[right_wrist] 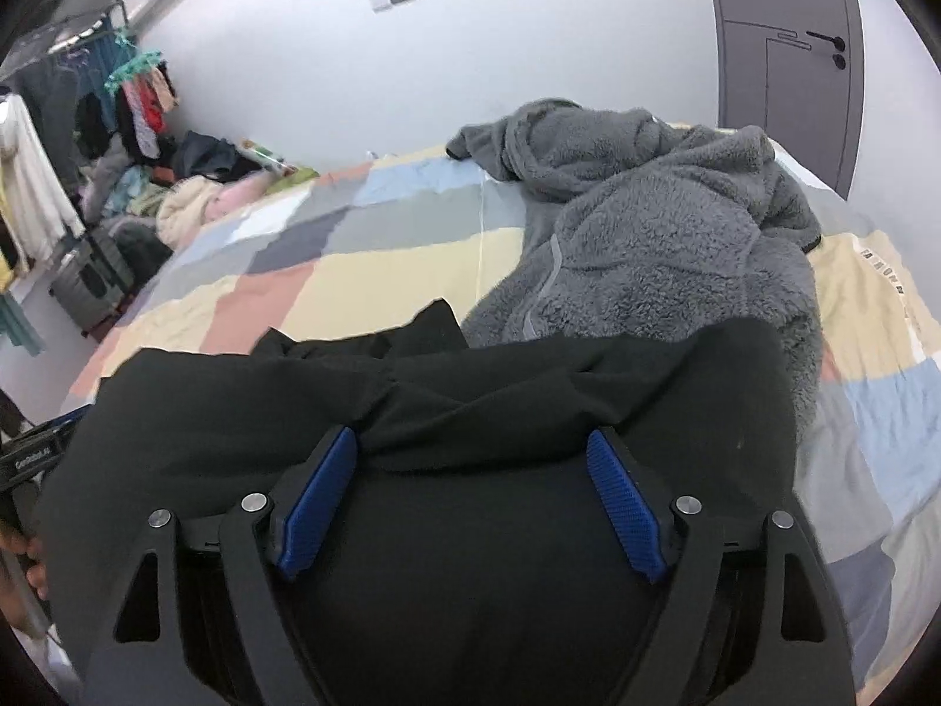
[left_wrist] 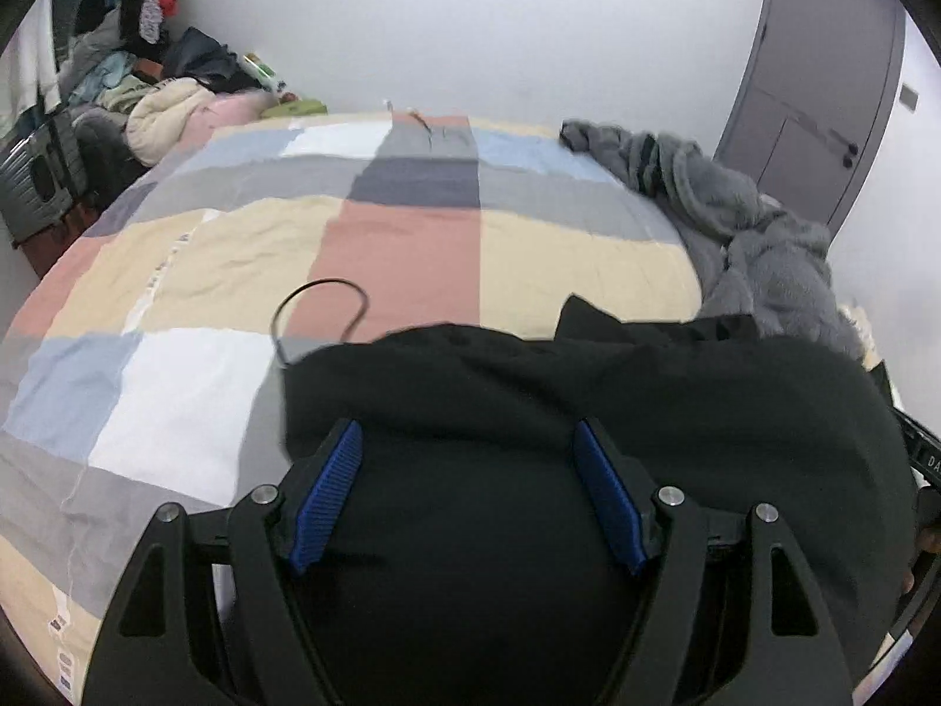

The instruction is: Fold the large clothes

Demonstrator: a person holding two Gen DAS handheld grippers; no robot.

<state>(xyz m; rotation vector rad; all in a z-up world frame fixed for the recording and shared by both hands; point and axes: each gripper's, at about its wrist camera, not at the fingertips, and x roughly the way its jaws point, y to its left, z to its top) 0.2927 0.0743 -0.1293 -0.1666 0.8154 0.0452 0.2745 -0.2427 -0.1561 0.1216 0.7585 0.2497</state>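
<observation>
White walls and a grey door point(right_wrist: 785, 59) back a bed point(left_wrist: 411, 247) spread with a patchwork quilt in cream, pink, grey and blue. On its near edge lies the black garment point(left_wrist: 588, 388), bunched, a wire hanger point(left_wrist: 320, 309) poking out at its left. Beside it on the right is a heaped grey fleece jacket point(right_wrist: 647, 223). Both the left tongs point(left_wrist: 467, 491) and the right tongs point(right_wrist: 470, 500) stand wide apart over the black cloth, gripping nothing; whether the pads touch it is hard to tell. The fold looks barely begun. Next, I judge, the hanger must come out and the garment be spread flat, each tongs pinching a shoulder or hem.
</observation>
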